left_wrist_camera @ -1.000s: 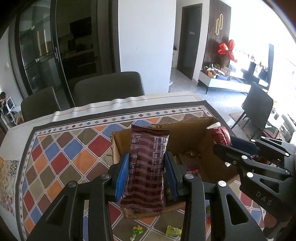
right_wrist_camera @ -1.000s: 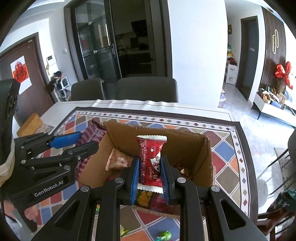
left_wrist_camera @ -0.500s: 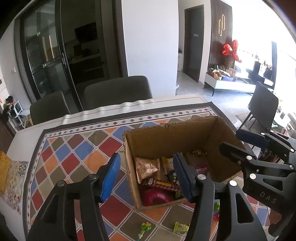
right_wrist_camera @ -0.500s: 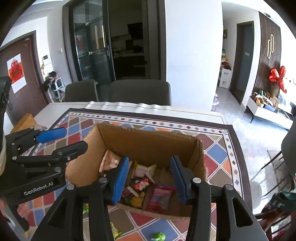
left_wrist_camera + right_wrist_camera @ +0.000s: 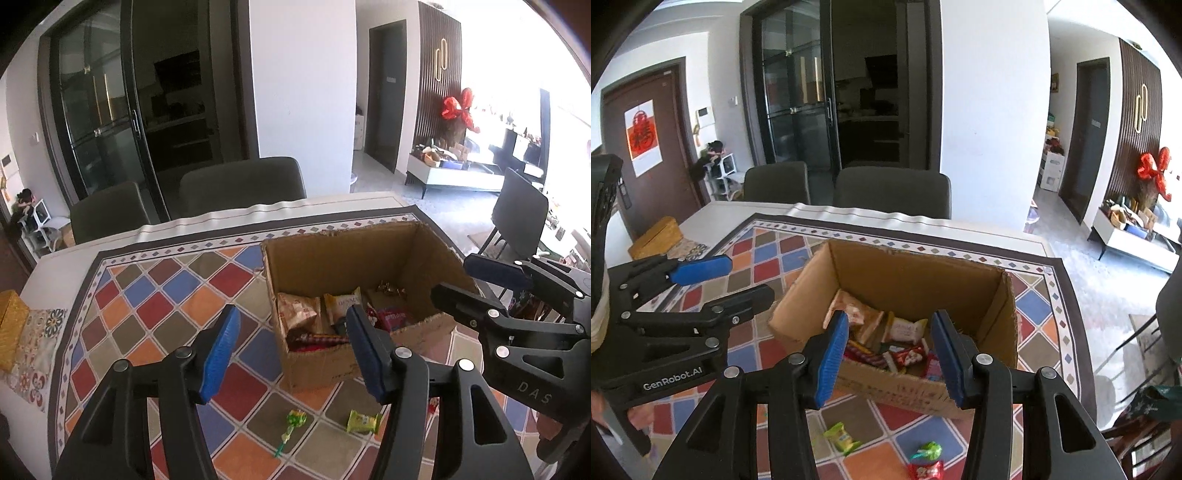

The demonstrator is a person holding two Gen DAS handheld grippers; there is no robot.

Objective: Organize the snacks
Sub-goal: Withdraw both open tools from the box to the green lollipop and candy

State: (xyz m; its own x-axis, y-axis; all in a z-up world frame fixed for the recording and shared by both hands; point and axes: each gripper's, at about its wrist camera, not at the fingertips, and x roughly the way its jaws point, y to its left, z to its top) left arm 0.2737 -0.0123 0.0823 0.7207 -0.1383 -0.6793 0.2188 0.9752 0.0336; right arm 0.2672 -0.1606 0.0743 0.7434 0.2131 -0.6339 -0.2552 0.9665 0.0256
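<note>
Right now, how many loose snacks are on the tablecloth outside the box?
3 visible: green packet near the cardboard box's front, green lollipop right of it, red packet at the frame's bottom edge. The grippers may hide more.

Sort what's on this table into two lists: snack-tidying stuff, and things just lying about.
Part of the job:
- cardboard box holding packets
- green candy packet loose on the cloth
- green lollipop loose on the cloth
- red packet loose on the cloth
- left hand-held gripper and right hand-held gripper, both open and empty

Just lying about:
- yellow box at the table's edge
- patterned tablecloth
- grey chairs
</note>
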